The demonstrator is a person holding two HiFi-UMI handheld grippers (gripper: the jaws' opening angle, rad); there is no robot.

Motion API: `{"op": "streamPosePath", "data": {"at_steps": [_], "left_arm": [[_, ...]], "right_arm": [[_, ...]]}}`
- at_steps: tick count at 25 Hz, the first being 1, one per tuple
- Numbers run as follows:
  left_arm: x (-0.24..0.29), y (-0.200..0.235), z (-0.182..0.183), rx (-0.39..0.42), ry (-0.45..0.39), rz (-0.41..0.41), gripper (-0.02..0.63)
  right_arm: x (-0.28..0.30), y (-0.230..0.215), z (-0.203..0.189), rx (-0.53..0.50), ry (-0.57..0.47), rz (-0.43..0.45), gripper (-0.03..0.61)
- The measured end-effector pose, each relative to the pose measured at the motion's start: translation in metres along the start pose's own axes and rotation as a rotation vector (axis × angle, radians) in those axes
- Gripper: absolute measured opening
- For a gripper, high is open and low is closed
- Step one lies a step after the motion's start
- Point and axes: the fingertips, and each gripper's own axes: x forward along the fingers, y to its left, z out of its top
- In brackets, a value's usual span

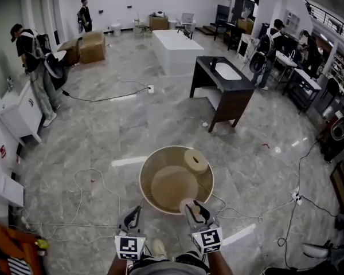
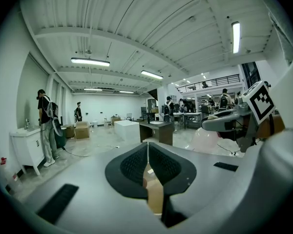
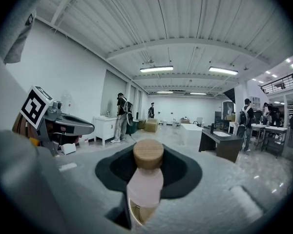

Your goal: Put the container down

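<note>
You are holding both grippers low and side by side in front of your body, over the grey marbled floor (image 1: 103, 136), with the jaws pointing away from you.

- **Left gripper** (image 1: 135, 212): it is carrying nothing. Its two black pads are meeting at the tips. A tan patch is showing in the slot behind the tips, and you cannot tell what it is.
- **Right gripper** (image 1: 192, 207): it is reaching slightly further forward than the left one. Its jaws are standing partly apart and are clamping the near rim of the round, pale translucent container (image 1: 160, 171). The container is hanging above the floor with its broad face turned up towards you. Its tan wooden cap (image 1: 195, 161) is sitting at the far edge. In the right gripper view the body is running edge-on between the pads, with the cap at the far end.

Counts:
- Two grippers, one container and one cap.
- Four people are standing in the hall: one at the white cabinet (image 1: 20, 116) on the left, one by the back wall and two at the desks on the right.
- One long white block (image 1: 178, 50) is standing mid-hall.
- One dark wooden washstand (image 1: 221, 90) with a white basin is standing nearer you.
- Two cardboard boxes (image 1: 90, 47) are sitting at the back left.
- Loose cables (image 1: 83, 202) are trailing across the floor.
</note>
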Motion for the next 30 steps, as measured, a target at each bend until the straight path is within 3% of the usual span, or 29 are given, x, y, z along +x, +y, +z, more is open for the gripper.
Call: {"op": "streamPosePath", "data": {"at_steps": [18,30], "left_arm": [[0.04,0.044,-0.003,0.0,0.0,-0.018,0.026],[0.114,0.051,0.004,-0.027,0.023,0.033,0.026]], "right_arm": [[0.058,0.005,0.004,0.005,0.004,-0.008,0.121],[0.12,-0.049,0.0,-0.002,0.018,0.057,0.123]]}}
